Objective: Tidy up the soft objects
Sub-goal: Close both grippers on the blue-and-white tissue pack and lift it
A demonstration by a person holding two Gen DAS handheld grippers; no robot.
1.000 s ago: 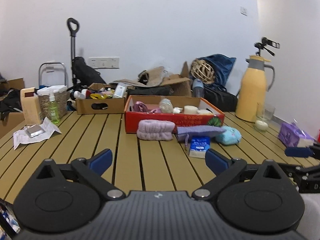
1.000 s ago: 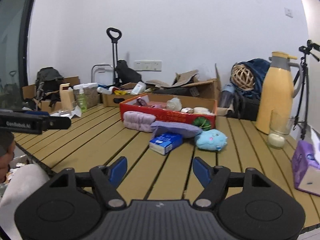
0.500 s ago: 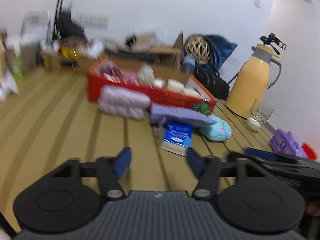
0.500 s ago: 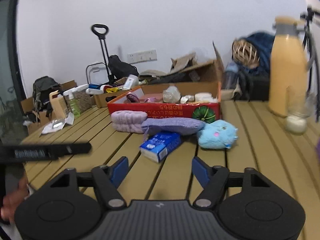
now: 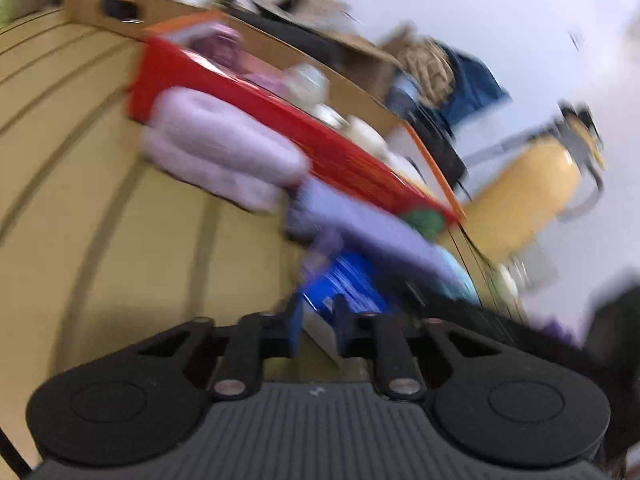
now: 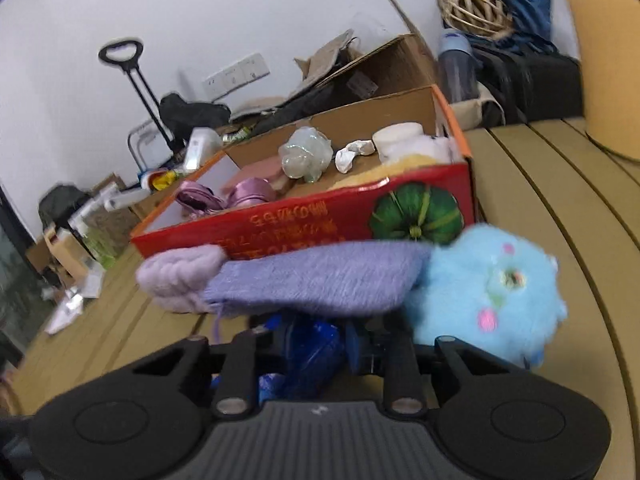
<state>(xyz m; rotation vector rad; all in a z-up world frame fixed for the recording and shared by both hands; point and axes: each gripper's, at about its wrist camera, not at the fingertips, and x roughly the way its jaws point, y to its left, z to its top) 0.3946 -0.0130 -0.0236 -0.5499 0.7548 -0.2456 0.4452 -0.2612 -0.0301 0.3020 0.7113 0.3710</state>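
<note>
A blue tissue pack (image 6: 312, 344) lies on the slatted table under a purple knitted cloth (image 6: 320, 280). My right gripper (image 6: 316, 340) is closing, and the pack is crumpled between its pads. The left wrist view is blurred. In it my left gripper (image 5: 319, 320) is closing too, its jaws narrow around the near corner of the pack (image 5: 348, 284). A light blue plush (image 6: 488, 292) sits right of the cloth and a fluffy lilac roll (image 6: 176, 276) left of it. Behind them stands the red box (image 6: 304, 220) with several small items inside.
A yellow thermos (image 5: 528, 200) stands at the right of the table (image 6: 540, 184). Beyond the red box are a brown cardboard box (image 5: 100, 4), a water bottle (image 6: 458, 64), a wicker ball (image 6: 474, 8) and dark bags along the wall.
Both grippers have moved forward and down to the blue pack and rolled sideways. Their jaws have gone from wide apart to narrow, with the pack between them.
</note>
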